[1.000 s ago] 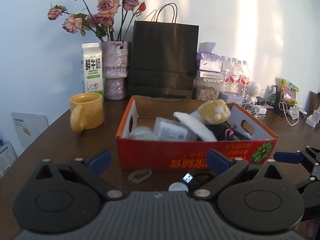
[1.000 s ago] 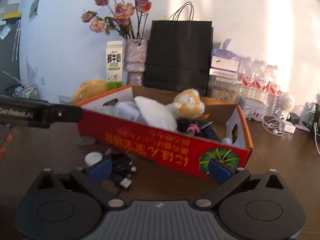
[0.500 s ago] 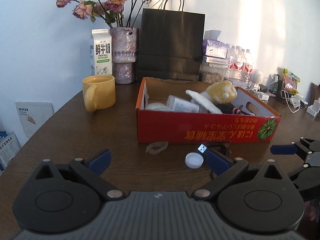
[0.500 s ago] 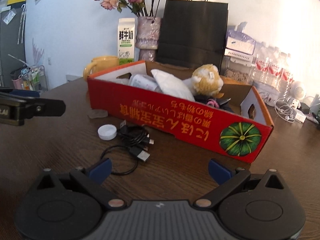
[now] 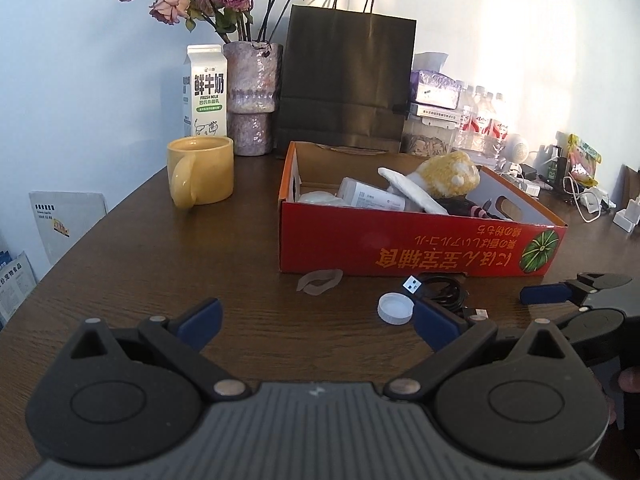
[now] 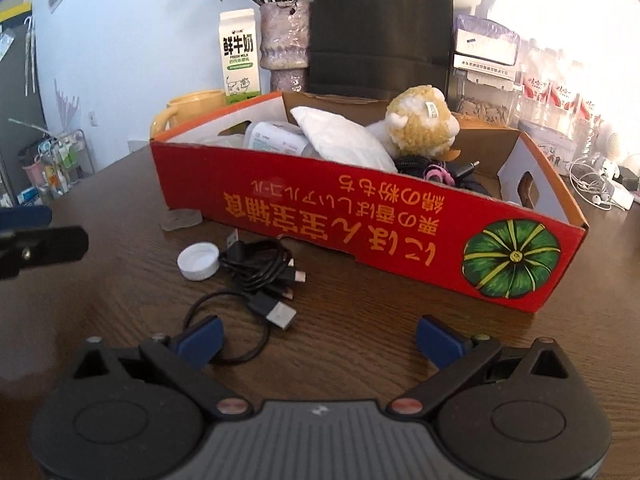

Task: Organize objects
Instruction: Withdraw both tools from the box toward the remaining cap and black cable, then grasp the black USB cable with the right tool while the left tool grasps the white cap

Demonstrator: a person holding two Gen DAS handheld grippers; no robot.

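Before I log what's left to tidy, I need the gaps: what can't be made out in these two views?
- Box floor: hidden in both views by its red front wall and the stuffed toy pile.
- Black items under the toy: too dark to identify.
- Cable: in the left view, largely covered by the left gripper.
- Clear scrap by the box: too small and blurred to name.
- Bottles: washed out by sunlight in the right view.

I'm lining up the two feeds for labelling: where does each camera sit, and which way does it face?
Left wrist: on the left gripper, facing the red box front; the right gripper shows at right.
Right wrist: on the right gripper, facing the box's pumpkin corner; a left gripper finger shows at left.
Shared: box, white cap, black cable.
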